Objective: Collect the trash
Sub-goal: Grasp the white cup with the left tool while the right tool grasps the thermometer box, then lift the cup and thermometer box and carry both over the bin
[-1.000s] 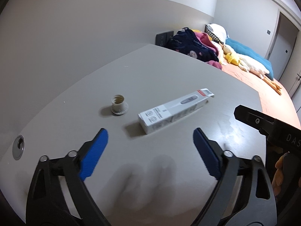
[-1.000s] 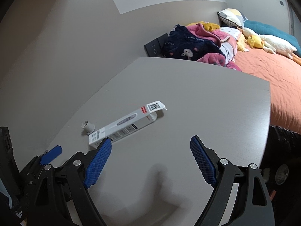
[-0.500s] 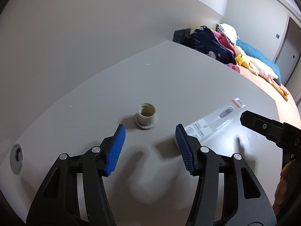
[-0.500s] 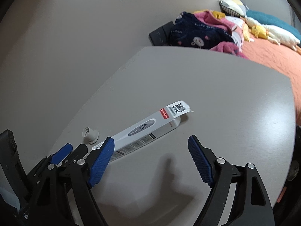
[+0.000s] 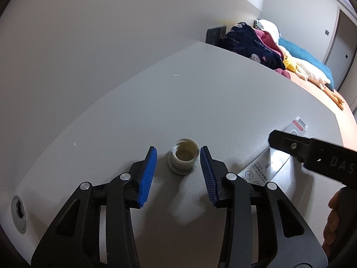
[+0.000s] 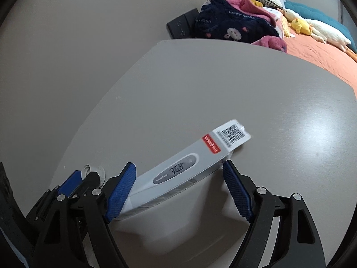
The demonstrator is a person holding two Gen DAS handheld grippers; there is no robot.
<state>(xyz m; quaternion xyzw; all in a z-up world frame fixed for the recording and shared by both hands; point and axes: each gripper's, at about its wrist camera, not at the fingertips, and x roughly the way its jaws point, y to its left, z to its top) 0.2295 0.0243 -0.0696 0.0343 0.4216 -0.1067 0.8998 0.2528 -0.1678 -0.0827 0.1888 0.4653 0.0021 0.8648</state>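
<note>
Both have advanced: left claw (image 5: 178,154) gapes around bottle neck (image 5: 184,155), right claw (image 6: 178,174) gapes astride thermometer box (image 6: 178,174)

One cap (image 5: 184,156), one box (image 6: 178,174)

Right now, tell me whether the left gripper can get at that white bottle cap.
Probably yes. The left gripper is open, its blue pads on either side of the white bottle cap on the table, with nothing between. The thermometer box lies off to the right, apart.
</note>
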